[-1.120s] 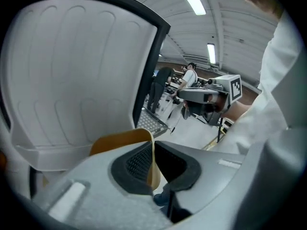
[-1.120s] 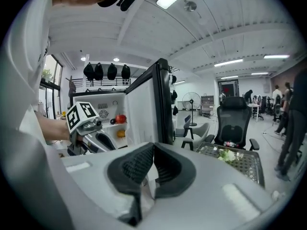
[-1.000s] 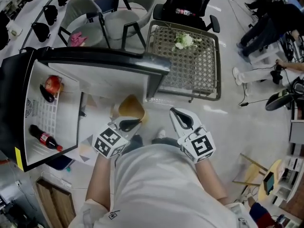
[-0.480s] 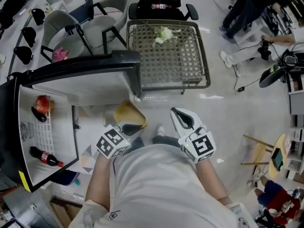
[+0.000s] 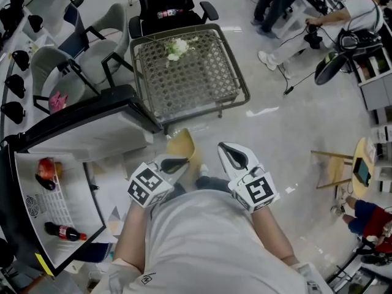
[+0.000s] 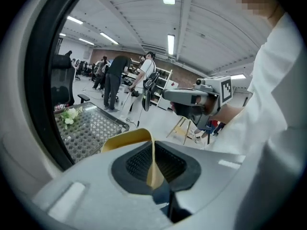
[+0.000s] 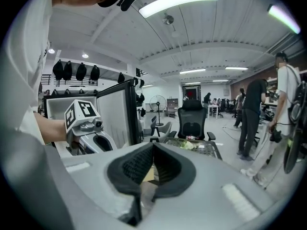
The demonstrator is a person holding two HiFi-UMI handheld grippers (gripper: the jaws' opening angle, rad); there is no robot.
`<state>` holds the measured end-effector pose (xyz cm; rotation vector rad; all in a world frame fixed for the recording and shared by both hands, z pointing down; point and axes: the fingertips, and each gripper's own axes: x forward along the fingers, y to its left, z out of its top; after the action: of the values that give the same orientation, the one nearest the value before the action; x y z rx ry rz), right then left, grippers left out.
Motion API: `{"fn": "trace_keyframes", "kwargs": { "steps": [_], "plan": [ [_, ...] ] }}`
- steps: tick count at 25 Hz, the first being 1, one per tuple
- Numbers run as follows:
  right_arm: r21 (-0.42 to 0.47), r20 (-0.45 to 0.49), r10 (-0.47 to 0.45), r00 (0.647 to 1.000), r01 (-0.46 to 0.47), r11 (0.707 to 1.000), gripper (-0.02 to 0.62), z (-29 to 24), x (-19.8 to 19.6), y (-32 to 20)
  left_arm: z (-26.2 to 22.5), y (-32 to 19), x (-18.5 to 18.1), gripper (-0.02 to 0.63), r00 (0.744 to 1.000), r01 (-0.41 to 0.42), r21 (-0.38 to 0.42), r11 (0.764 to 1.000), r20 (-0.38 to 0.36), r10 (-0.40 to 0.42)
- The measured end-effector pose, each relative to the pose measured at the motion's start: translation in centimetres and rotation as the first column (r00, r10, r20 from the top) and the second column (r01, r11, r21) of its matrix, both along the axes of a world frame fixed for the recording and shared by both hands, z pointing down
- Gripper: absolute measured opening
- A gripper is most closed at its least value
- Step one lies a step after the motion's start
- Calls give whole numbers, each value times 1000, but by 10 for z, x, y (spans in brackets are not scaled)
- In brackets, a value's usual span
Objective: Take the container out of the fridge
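Note:
The container (image 5: 182, 146) is a yellow cup-like tub with a thin wall. My left gripper (image 5: 174, 163) is shut on its rim, held close in front of the person's body. In the left gripper view the yellow wall (image 6: 127, 140) runs down between the black pads of the left gripper (image 6: 153, 169). My right gripper (image 5: 234, 157) hangs beside it, shut with nothing in it; its pads meet in the right gripper view (image 7: 152, 164). The fridge (image 5: 79, 112) stands open at lower left, well apart from both grippers.
Inside the fridge lie a cola bottle (image 5: 64, 231), an apple (image 5: 49, 166) and a dark eggplant (image 5: 44, 181). A wire mesh table (image 5: 184, 72) with white flowers stands ahead, an office chair (image 5: 168, 8) behind it. People stand at the upper right.
The head view has swung to the right: the fridge has slid to the lower left and the mesh table now lies straight ahead. Both grippers keep their place before the body, the left still holding the container.

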<state>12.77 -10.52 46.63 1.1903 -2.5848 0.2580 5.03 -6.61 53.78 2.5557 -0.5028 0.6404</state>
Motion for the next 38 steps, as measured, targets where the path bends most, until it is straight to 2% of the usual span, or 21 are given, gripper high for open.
{"fn": "trace_keyframes", "kwargs": {
  "steps": [7,15,25,38],
  "plan": [
    [28,12,100,995,-100,995,3,-14,30,4,-35,-41,21,25,995,80,126,989,-70,-71],
    [70,23,162,986,-163,984,3,-30,48,6,-73,-66,27,25,980,158,227,961,-153,-125],
    [112,35,194,980,-196,974,3,-44,63,3,-87,-83,26,25,968,207,254,945,-194,-160],
    [137,35,195,980,-198,971,3,-50,61,6,-88,-86,13,25,966,222,264,938,-188,-176]
  ]
}}
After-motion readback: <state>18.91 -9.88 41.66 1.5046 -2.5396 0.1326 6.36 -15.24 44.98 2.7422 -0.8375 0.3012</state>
